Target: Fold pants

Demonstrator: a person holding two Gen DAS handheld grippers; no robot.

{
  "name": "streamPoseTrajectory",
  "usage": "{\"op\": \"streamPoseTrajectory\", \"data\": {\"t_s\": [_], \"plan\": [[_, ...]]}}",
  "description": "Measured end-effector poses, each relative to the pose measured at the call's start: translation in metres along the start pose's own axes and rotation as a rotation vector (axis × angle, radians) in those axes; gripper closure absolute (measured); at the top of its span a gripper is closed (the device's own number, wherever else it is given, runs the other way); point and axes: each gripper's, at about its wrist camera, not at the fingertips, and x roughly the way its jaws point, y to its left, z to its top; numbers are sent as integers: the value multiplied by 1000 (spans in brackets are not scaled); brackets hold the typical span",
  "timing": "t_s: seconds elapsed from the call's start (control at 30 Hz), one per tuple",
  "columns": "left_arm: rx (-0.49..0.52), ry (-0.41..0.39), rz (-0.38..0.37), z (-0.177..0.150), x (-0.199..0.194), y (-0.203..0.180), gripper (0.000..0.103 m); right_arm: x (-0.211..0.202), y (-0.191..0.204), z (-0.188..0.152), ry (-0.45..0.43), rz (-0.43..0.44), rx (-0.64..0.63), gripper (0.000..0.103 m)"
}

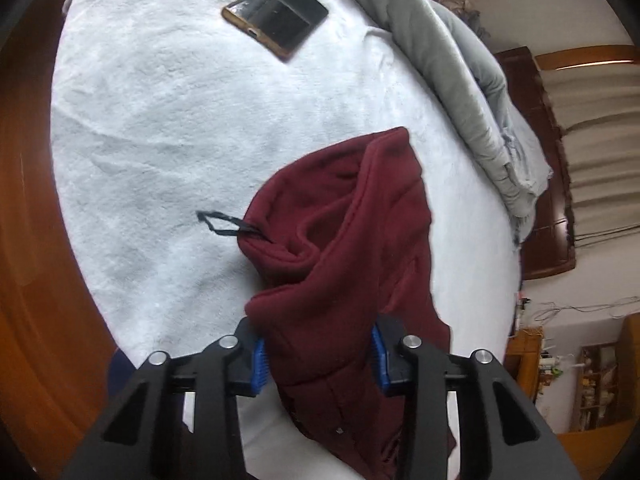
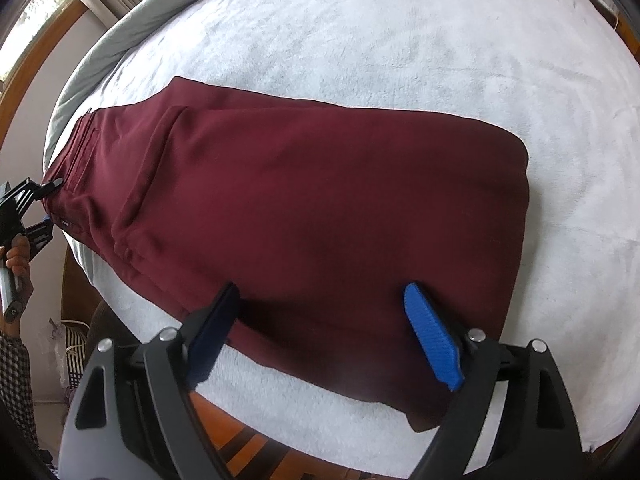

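In the left wrist view, a bunched end of the maroon pants (image 1: pixel 340 248) was seen clamped between the blue pads of the left gripper (image 1: pixel 318 360), lifted slightly off the white blanket (image 1: pixel 160 140). A black drawstring loop (image 1: pixel 224 224) trailed out; a dark phone (image 1: pixel 276 18) lay well apart.

In the right wrist view, the pants (image 2: pixel 312 208) were seen spread flat on the blanket, and the right gripper (image 2: pixel 320 332) was held wide apart over the near edge, gripping nothing. The fabric was judged soft, thick and limp, best pinched at the waistband and hem.
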Motion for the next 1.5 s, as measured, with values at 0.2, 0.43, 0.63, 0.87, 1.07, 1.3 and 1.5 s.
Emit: {"op": "streamPoseTrajectory", "data": {"t_s": [0.2, 0.43, 0.63, 0.87, 1.07, 1.3, 1.5], "plan": [[-16, 8, 44, 2, 24, -4, 40, 0, 0, -1, -2, 4, -11, 17], [50, -48, 20, -11, -1, -18, 75, -4, -5, -1, -5, 23, 4, 20], [168, -88, -81, -28, -24, -66, 77, -11, -13, -1, -21, 59, 54, 24], [414, -75, -165, -68, -32, -126, 77, -32, -19, 0, -61, 93, 79, 25], [661, -12, -206, -129, -29, -177, 77, -44, -28, -3, -96, 95, 106, 25], [785, 98, -151, -186, 2, -197, 77, -48, -38, -4, -108, 105, 125, 25], [913, 151, -74, -225, 27, -207, 77, -53, -43, -6, -122, 119, 129, 25]]}}
